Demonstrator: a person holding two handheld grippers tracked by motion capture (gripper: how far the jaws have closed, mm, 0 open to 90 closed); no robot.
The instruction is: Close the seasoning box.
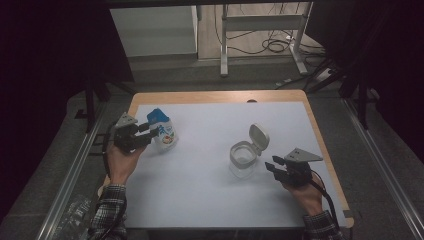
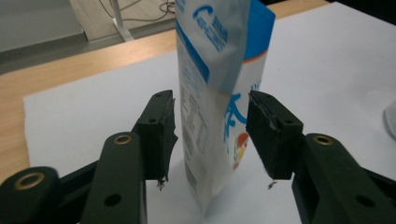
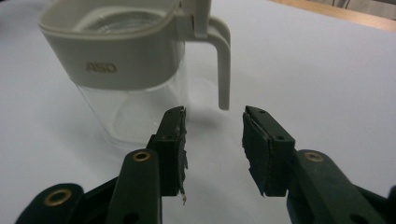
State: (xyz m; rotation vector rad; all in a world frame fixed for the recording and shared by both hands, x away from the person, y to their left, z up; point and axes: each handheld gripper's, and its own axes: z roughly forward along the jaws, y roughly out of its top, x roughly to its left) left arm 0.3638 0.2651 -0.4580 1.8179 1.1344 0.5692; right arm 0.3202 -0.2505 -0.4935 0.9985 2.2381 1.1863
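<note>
A white and blue pouch (image 1: 163,131) leans on the white sheet at the left, tilted toward my left gripper (image 1: 149,134). In the left gripper view the pouch (image 2: 210,70) fills the gap of the left gripper (image 2: 210,135), and both pads meet its sides. A clear jar (image 1: 243,159) with a grey collar and its lid (image 1: 258,136) flipped up stands right of centre. My right gripper (image 1: 273,168) hangs just right of it. In the right gripper view the jar (image 3: 116,70) and its handle (image 3: 224,60) lie beyond the right gripper (image 3: 215,149), whose jaws stand apart with nothing between them.
The white sheet (image 1: 210,190) covers most of a wooden table (image 1: 215,96). Dark floor and metal rails run along both sides. A desk frame and cables lie on the floor beyond the far edge.
</note>
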